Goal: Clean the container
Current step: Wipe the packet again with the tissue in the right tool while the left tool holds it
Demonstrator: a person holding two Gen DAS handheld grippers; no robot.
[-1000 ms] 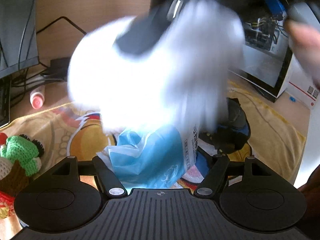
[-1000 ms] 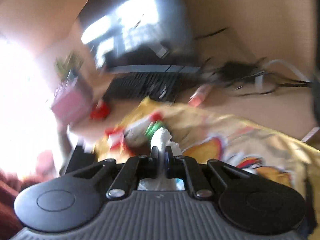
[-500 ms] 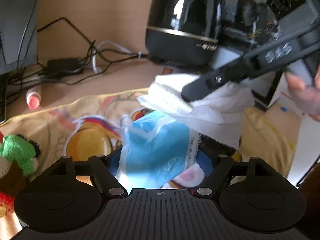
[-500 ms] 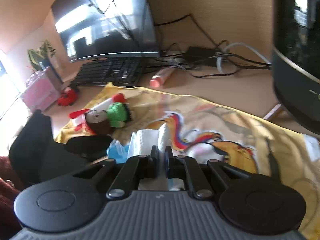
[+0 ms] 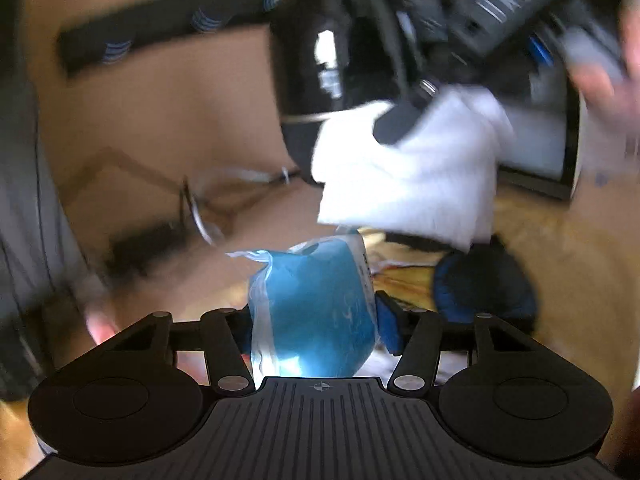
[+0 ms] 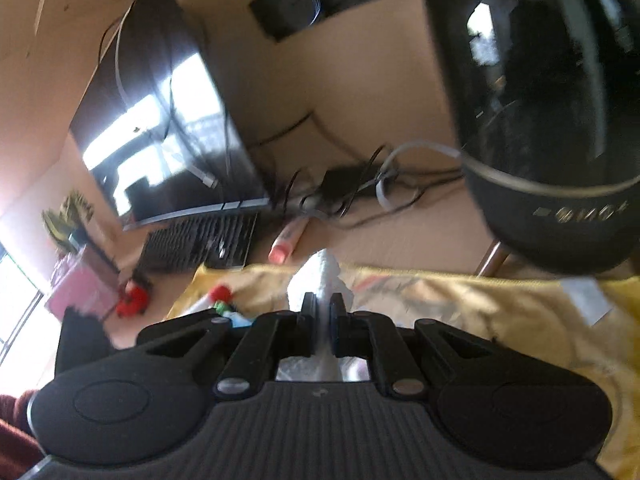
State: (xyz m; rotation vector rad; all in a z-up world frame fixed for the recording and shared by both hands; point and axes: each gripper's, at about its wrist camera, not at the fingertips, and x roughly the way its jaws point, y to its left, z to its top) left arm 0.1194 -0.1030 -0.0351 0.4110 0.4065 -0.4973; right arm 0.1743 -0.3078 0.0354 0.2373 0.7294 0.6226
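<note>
A glossy black container [image 5: 340, 60] stands behind the yellow cloth and fills the upper right of the right wrist view [image 6: 552, 120]. My left gripper [image 5: 312, 320] has a blue tissue pack [image 5: 316, 304] between its fingers, its jaws closing and the pads squeezing the pack's sides. My right gripper [image 6: 322, 312] is shut on a white tissue [image 6: 320, 272]. In the left wrist view that white tissue [image 5: 412, 176] hangs from the right gripper [image 5: 396, 128], in front of the container's lower right side. I cannot tell whether it touches the container.
A monitor [image 6: 160, 120] and keyboard [image 6: 200, 244] stand at the left, with tangled cables [image 6: 360, 184] and a pink tube [image 6: 286, 242] behind the yellow printed cloth [image 6: 500, 312]. A black-and-blue object [image 5: 484, 288] lies on the cloth. A person's hand [image 5: 600, 84] holds the right gripper.
The left gripper's jaws narrowed onto the blue pack and it rose and rolled. The right gripper carried the white tissue off the pack to the black container.
</note>
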